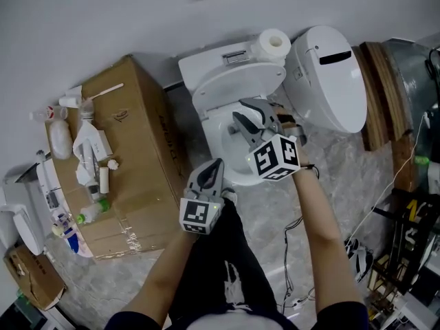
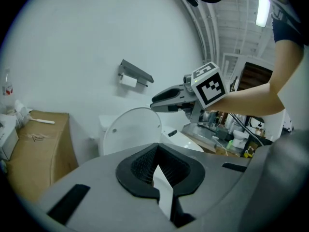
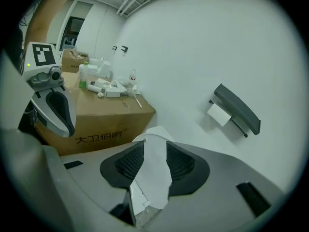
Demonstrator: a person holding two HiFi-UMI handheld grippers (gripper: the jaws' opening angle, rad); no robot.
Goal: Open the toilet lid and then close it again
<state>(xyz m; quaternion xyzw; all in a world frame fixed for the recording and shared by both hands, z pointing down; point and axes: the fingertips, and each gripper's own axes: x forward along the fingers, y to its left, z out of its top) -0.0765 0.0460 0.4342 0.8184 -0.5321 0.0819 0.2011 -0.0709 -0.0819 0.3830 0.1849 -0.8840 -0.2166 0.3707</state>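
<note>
**Head view.** The floor [image 1: 344, 177] is grey, marble-patterned tile and meets a plain white wall [image 1: 103, 19]. The toilet stands against that wall. Its toilet lid [image 1: 237, 88] is raised and leans back at the cistern [image 1: 210, 62], leaving the bowl [image 1: 218, 139] uncovered. A toilet-paper roll [image 1: 276, 43] sits on the cistern's right end. Just right of it is a second white oval-topped unit [image 1: 326, 81] with a dark slot. To the left, a cardboard box [image 1: 141, 122] carries a scatter of bottles and tubes [image 1: 89, 150]. The right tool [image 1: 239, 110] hangs over the bowl with its jaws apart, pointing at the lid. The left tool [image 1: 215, 163] is nearer the person, at the bowl's front edge. Cables [image 1: 295, 234] trail over the tiles on the right.

**Left gripper view.** This tool's jaws are closed together on nothing. Past them the lid stands upright, its inner face with two small round bumpers showing. A grey wall-mounted paper holder [image 2: 136, 74] is seen here from the side, and a ceiling strip light [image 2: 263, 6] appears only here.

**Right gripper view.** The pads stand apart with the white lid showing in the gap between them. Whether either pad touches it cannot be told. Only here does the box's side, with its dark printed characters [image 3: 99, 138], face the camera.
</note>
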